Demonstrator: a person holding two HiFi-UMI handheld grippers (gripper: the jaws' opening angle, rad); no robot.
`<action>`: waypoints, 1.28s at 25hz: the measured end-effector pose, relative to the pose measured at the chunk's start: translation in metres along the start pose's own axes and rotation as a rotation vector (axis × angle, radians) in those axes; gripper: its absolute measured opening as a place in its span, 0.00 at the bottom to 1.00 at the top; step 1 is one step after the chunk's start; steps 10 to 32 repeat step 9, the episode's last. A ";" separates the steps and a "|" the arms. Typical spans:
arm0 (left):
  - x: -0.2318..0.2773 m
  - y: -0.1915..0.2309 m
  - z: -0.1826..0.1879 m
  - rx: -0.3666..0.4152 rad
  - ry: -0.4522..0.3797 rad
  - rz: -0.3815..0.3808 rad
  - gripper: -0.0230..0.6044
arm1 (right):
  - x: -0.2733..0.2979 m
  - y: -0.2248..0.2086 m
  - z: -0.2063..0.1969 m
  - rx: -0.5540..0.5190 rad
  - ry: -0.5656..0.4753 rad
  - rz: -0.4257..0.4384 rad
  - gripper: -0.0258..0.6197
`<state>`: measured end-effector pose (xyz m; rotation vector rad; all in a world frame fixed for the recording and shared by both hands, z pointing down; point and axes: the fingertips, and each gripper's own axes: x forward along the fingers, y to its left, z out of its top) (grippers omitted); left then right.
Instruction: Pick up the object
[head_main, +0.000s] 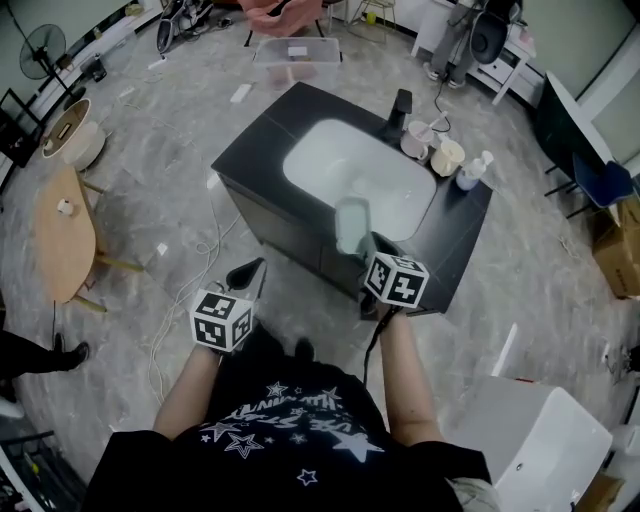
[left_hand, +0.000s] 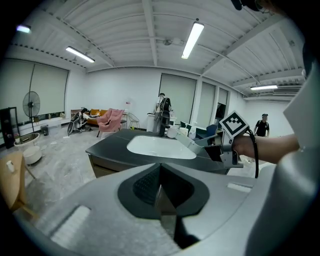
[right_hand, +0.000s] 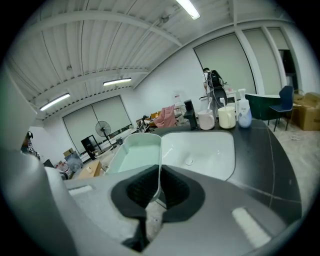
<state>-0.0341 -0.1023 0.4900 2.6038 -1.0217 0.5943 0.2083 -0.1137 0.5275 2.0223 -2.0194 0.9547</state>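
1. Right gripper view is showing the right claw (right_hand: 159, 187) clamping on the thin side wall of a pale green tub (right_hand: 134, 152), with the pads pinching that wall edge-on.
2. Head view is placing the tub (head_main: 352, 226) over the counter's (head_main: 262, 150) near edge, at 6 o'clock from the sink (head_main: 350, 170). I cannot tell whether it is touching the counter.
3. The tub's long axis is running toward 11 o'clock from the right claw (head_main: 366, 248), so the weight is sitting ahead of the grip and, I judge, is pulling the far end down.
4. The left claw (head_main: 246, 272) is hanging at 8 o'clock from the tub, well apart from it. In the left gripper view this claw (left_hand: 160, 192) is showing its jaws together on nothing.
5. Only the right hand is bearing the tub, so the lift is depending on that one pinch.
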 end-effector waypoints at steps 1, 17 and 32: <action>-0.004 0.001 -0.003 -0.006 0.002 0.008 0.05 | -0.001 0.002 -0.001 -0.008 -0.001 0.004 0.06; -0.035 0.009 -0.026 -0.042 -0.004 0.035 0.05 | -0.014 0.033 -0.014 -0.075 -0.015 0.033 0.06; -0.035 0.009 -0.026 -0.042 -0.004 0.035 0.05 | -0.014 0.033 -0.014 -0.075 -0.015 0.033 0.06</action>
